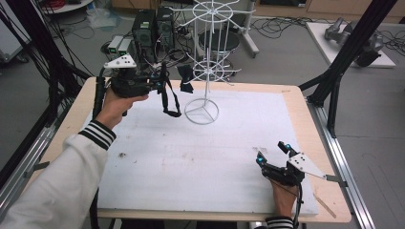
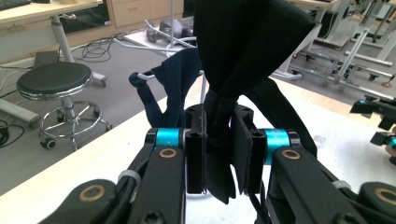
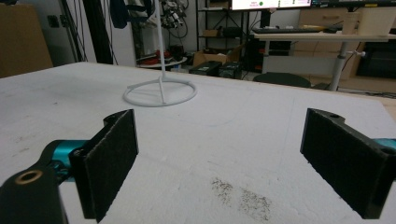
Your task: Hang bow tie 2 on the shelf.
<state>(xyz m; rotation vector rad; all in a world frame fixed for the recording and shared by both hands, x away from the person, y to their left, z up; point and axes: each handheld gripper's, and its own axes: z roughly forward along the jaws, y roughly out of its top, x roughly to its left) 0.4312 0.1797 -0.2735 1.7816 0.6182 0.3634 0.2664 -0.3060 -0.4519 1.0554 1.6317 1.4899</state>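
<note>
L gripper (image 1: 160,85) is clamped on a black bow tie (image 2: 243,51); in the left gripper view the jaws pinch the knot, wings fanning up, strap (image 1: 168,102) hanging in a loop below in the high view. Held above the table's (image 1: 296,102) far-left area, just left of the white wire rack (image 1: 206,71). A dark blue bow tie (image 2: 175,81) already hangs on a lower rack arm, near and right of the held one. Judgement: next move is a short carry right toward a free rack arm; strap's long axis hangs vertical. R gripper (image 1: 273,153) rests near-right on the white mat (image 1: 191,157), jaws wide apart, empty, well apart from the rack. L is clearly nearer.
</note>
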